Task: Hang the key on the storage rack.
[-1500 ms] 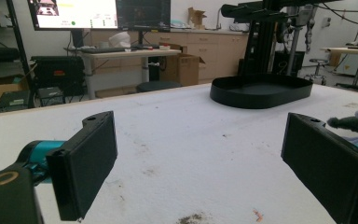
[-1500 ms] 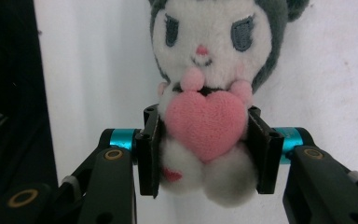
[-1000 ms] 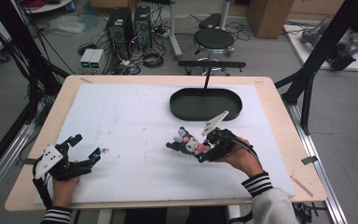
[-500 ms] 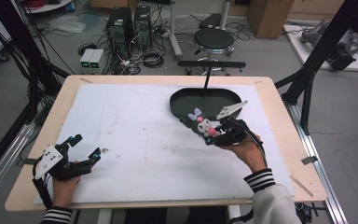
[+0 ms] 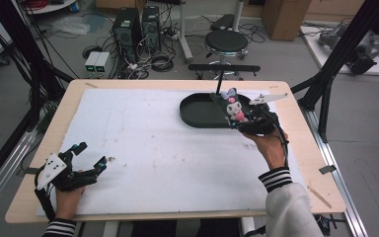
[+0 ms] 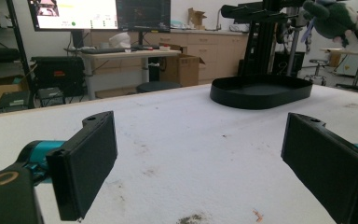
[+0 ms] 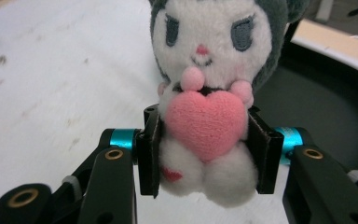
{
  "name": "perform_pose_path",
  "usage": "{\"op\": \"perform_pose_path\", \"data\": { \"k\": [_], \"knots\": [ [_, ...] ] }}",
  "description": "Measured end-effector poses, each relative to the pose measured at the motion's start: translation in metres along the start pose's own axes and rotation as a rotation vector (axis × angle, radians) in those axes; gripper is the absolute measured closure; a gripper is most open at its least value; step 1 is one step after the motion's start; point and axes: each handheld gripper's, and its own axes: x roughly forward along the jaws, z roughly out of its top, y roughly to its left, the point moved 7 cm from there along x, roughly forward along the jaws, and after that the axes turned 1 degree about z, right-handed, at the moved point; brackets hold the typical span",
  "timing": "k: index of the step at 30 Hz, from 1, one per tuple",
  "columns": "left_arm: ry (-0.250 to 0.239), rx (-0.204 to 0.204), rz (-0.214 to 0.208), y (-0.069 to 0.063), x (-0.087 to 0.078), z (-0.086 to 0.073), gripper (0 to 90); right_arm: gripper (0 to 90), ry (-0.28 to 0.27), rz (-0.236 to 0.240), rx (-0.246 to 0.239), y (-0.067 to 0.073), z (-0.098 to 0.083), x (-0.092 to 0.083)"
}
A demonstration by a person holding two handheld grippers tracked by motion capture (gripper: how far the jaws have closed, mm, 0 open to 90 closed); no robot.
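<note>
Near the table's [image 5: 143, 89] front left corner, the left gripper [image 5: 90, 159] rests with jaws spread, nothing between them. The right gripper [image 5: 231, 109] squeezes a fuzzy plush toy [image 5: 234, 103] above the smooth black oval tray's [image 5: 195, 120] right end; its legs are hidden.

- The right gripper [image 7: 204, 154] fills the bottom of the frame, its black jaws pressed against both sides of a plush toy [image 7: 209, 93].
- The toy is white-faced with dark grey ears and hugs a pink heart [image 7: 206, 123] at centre frame.
- A black tray [image 7: 326, 107] lies at right, on a white table cover [image 7: 51, 74] spreading across the left.
</note>
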Motion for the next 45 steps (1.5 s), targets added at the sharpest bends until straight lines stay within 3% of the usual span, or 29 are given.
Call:
{"op": "perform_pose_path", "data": {
  "k": [7,15,30,36,45],
  "knots": [
    [0.002,0.0,0.0,0.0,0.0,0.0,10.8,54.6,-0.053,-0.056,0.046,-0.018,0.016,-0.009],
    [0.001,0.001,0.0,0.0,0.0,0.0,10.9,54.6,-0.064,-0.109,0.081,-0.032,0.029,-0.014],
    [0.003,0.002,0.001,0.0,0.0,0.0,10.9,54.6,-0.051,-0.154,0.115,-0.05,0.048,-0.005],
    [0.004,-0.001,0.001,0.0,0.0,0.0,10.9,54.6,-0.062,-0.146,0.122,-0.053,0.057,0.0],
    [0.005,0.0,0.0,0.0,0.0,0.0,10.8,54.6,-0.083,-0.176,0.136,-0.063,0.068,0.007]
  ]
}}
